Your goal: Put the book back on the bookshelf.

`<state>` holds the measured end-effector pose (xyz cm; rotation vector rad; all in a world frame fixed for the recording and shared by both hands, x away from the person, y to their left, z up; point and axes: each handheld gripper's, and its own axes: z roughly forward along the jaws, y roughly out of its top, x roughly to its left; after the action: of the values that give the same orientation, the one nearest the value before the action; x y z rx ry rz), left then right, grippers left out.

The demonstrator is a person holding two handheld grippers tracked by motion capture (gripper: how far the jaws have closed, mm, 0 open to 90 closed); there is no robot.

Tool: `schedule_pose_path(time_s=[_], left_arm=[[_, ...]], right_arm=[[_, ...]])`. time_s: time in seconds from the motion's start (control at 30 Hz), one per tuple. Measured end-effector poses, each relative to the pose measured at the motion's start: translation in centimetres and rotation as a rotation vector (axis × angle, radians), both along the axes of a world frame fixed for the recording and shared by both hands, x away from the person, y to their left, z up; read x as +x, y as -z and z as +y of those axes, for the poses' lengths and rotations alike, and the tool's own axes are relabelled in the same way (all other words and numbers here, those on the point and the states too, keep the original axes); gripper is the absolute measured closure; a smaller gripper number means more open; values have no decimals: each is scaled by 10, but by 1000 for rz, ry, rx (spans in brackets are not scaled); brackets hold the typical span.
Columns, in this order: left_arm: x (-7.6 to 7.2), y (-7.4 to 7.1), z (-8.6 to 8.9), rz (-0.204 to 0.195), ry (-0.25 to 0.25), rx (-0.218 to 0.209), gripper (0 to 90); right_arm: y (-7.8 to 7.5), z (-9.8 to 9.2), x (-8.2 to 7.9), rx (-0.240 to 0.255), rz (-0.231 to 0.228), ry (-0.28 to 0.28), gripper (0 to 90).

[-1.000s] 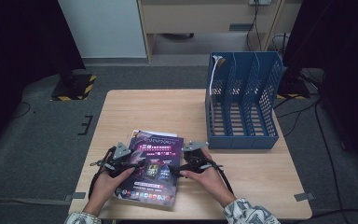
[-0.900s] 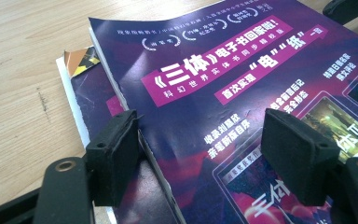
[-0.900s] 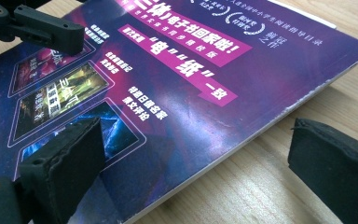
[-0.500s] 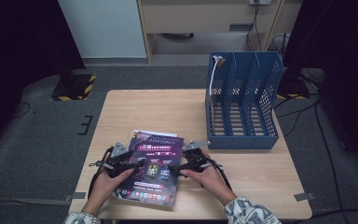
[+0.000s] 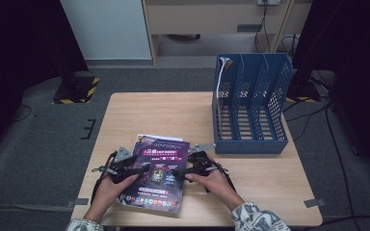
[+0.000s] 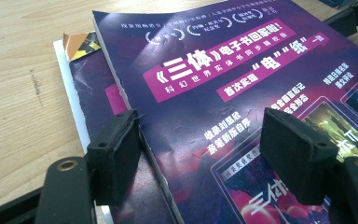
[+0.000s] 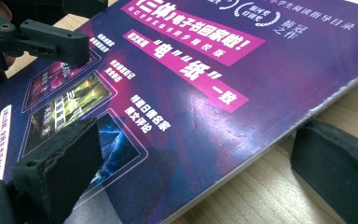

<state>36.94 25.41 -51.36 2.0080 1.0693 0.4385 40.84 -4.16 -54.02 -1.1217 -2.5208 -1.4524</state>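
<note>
Here, a purple magazine [image 5: 159,168] topping a small stack of magazines near the front edge of a wooden table [image 5: 173,113], slightly left of centre. Cover glossy, printed with white Chinese lettering on magenta bands; spine edge lifted a little off the magazine beneath [image 6: 91,88], seen in the left gripper view. Left gripper [image 6: 200,149] straddling the left edge, jaws apart: one pad [image 6: 114,158] outside the page block and touching it or nearly so, the other pad [image 6: 298,154] hovering over the cover. Right gripper [image 7: 205,172] straddling the right edge likewise, jaws spread, one pad [image 7: 60,172] above the cover, the other [image 7: 335,163] down on the wood just beside the edge. Nothing clamped yet on either side.

Step in hand, by judgement: lining up a two-sided grasp on the top magazine. Next move likely calling for both pairs of jaws to close on the edges together, with lower pads slipped under the top copy alone, not the one below.

Edges: front edge of the table close to the stack, hands [image 5: 108,190] resting there. Open wood to the far side and left. Blue file rack [image 5: 250,110] upright at the right rear, slots open upward, well apart from the stack; a clear path of bare table between.
</note>
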Motion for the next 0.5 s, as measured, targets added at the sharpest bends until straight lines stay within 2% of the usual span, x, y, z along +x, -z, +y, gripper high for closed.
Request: schedule_pose_path(time_s=[0.3, 0.4, 0.5], left_arm=[[0, 0, 0, 3, -1, -4, 284], [0, 0, 0, 2, 0, -3, 284], [0, 0, 1, 4, -1, -4, 284]], right_arm=[[0, 2, -1, 11, 1, -6, 55], [-3, 2, -2, -6, -1, -2, 60], [-7, 4, -4, -30, -29, 1, 75]])
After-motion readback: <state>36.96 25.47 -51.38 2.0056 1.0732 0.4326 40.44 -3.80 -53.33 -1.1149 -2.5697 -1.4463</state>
